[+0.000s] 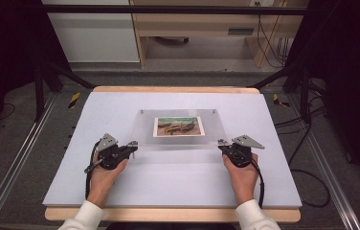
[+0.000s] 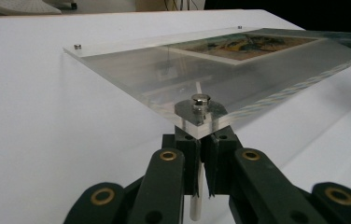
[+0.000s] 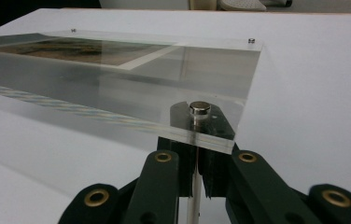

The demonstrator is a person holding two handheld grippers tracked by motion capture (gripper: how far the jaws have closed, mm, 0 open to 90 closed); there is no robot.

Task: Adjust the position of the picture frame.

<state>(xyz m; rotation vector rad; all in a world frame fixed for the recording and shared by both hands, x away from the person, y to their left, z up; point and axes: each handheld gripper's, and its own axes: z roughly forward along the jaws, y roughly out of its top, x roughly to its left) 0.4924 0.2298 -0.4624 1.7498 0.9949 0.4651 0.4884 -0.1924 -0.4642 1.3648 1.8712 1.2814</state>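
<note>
Your fingers [image 2: 200,161] on the left and the fingers [image 3: 197,163] on the right are each clamped on a metal standoff leg under the near corners of the acrylic frame [image 1: 180,128], which spans between them over the worktop [image 1: 168,182]. It's gripped; setting down remains, I'd judge. Whether the far legs touch is hard to tell.

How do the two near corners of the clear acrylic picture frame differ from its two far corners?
Each near corner of the clear acrylic picture frame has a metal leg clamped by a gripper: left gripper, right gripper. The far corners have no gripper on them. In the gripper views, the near studs look large, the far ones tiny. All four corners carry silver studs.
</note>
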